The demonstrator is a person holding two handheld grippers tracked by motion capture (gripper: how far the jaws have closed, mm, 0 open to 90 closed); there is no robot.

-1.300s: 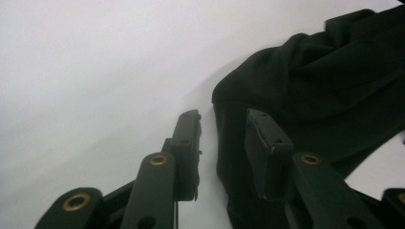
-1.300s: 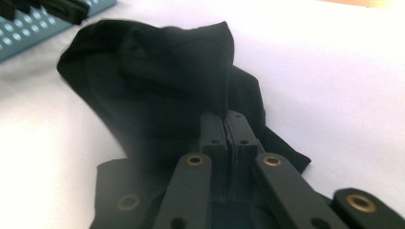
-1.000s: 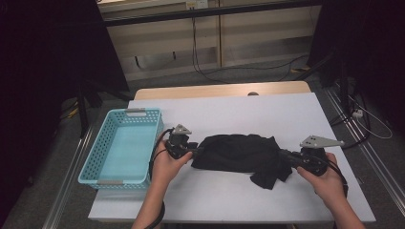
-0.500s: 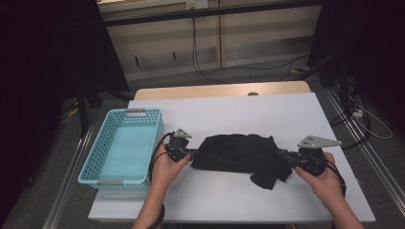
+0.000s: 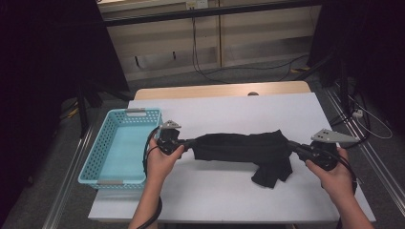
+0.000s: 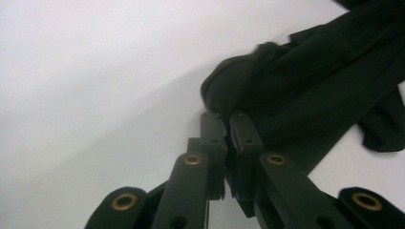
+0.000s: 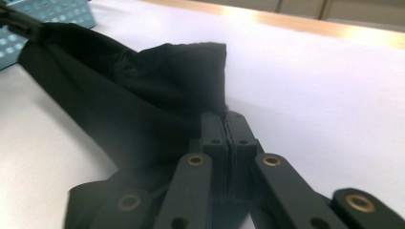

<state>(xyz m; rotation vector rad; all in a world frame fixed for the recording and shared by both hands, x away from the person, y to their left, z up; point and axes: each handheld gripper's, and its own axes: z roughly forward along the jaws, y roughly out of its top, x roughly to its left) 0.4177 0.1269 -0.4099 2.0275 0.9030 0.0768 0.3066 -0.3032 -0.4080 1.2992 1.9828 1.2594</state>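
A black garment (image 5: 239, 148) lies stretched across the middle of the white surface (image 5: 229, 114), pulled into a long band between two hands, with a loose flap hanging from its right part toward 6 o'clock. The left hand (image 5: 160, 162) comes up from the bottom edge with the forearm nearly straight, the fingers wrapped around the left tongs (image 5: 187, 142), which point toward 3 o'clock and lie low over the surface. Their jaws have just been closing and now pinch the garment's left end (image 6: 224, 95). The right hand (image 5: 334, 174) rises from the lower right corner, its right tongs (image 5: 291, 144) aimed toward 9 o'clock, jaws pressed tight on the garment's right end (image 7: 210, 81). A light blue basket (image 5: 119, 143) stands at 9 o'clock of the left hand, just beside it.
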